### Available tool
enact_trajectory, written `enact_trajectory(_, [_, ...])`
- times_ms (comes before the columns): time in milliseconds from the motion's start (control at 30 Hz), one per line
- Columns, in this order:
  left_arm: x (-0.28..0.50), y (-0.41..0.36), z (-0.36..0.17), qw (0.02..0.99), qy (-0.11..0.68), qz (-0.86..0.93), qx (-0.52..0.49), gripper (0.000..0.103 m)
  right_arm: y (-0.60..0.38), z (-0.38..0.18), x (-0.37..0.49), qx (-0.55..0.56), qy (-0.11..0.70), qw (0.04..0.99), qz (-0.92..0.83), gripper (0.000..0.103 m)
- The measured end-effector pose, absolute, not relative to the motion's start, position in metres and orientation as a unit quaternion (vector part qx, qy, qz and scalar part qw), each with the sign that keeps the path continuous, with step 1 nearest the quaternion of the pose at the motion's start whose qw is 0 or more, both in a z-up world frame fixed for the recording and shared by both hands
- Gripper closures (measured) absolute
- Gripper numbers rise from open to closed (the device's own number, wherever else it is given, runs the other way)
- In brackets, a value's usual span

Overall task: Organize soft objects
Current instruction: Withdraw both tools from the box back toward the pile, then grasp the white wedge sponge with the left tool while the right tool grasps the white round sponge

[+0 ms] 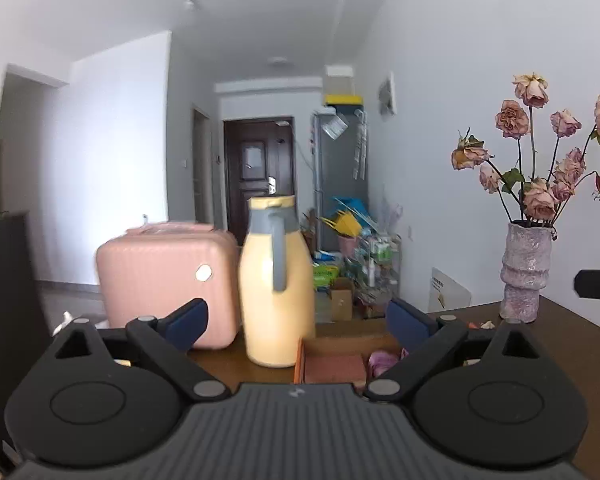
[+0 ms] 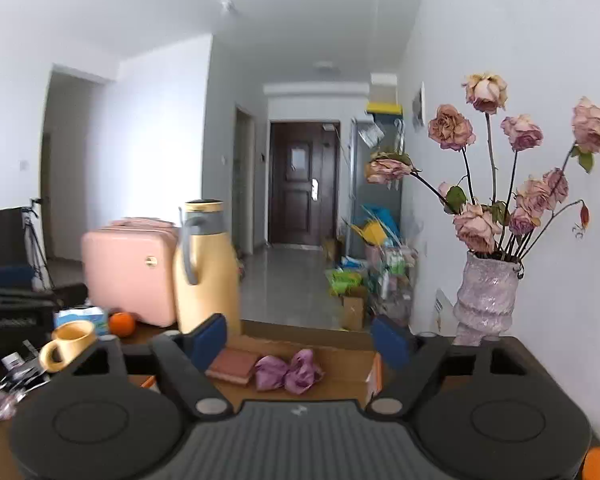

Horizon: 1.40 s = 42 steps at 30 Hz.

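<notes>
Mug (image 2: 70, 342), table's left: clear of my reach. Yellow jug (image 2: 206, 268): tall, tippable by my left gripper (image 1: 296, 322), spread empty. Purple cloth (image 2: 288, 370), beside sponge (image 2: 232, 365) in cardboard box (image 2: 340, 360): may snag. Right gripper (image 2: 300, 338): spread, empty.

The left gripper (image 1: 296, 320) is matte black plastic: two rounded housings, each with a raised disc outlined by a thin ring, flank a grey ribbed centre plate bearing a small pale logo. Two angular black link arms turn on silver rivets (one at each inner base, a darker one higher up). The fingers (image 1: 188, 322) wear dark blue pads. The right gripper (image 2: 300, 338) is built alike, with the same ribbed plate, silver rivets, triangular cut-outs in the outer arms and blue-padded fingers (image 2: 209, 340).
</notes>
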<state>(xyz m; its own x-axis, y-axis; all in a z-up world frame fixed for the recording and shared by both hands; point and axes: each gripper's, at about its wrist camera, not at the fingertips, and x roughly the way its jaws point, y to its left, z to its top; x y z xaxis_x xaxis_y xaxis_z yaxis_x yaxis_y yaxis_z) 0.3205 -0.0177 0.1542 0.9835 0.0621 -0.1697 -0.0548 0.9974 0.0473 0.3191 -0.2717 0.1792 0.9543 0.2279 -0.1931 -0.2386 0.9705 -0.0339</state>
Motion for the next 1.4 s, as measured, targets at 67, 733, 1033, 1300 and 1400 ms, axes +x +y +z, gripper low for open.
enact_trajectory(67, [0.289, -0.018, 0.128, 0.996, 0.076, 0.035, 0.014, 0.004, -0.269, 0.158, 0.289, -0.026, 0.074, 0.991, 0.111, 0.021])
enact_trajectory(733, [0.028, 0.017, 0.015, 0.994, 0.084, 0.032, 0.063, 0.000, -0.256, -0.007, 0.036, -0.014, 0.136, 0.981, 0.139, 0.010])
enact_trajectory(1033, [0.042, 0.008, 0.012, 0.994, 0.096, 0.001, 0.044, 0.000, -0.247, -0.009, 0.049, -0.021, 0.140, 0.981, 0.131, 0.010])
enact_trajectory(1300, [0.099, 0.005, -0.001, 0.987, 0.156, -0.013, 0.017, 0.000, -0.246, -0.014, 0.099, -0.017, 0.173, 0.976, 0.128, 0.013])
enact_trajectory(1400, [0.133, 0.004, 0.003, 0.985, 0.171, -0.021, 0.002, 0.000, -0.242, -0.010, 0.130, -0.012, 0.187, 0.972, 0.140, 0.018])
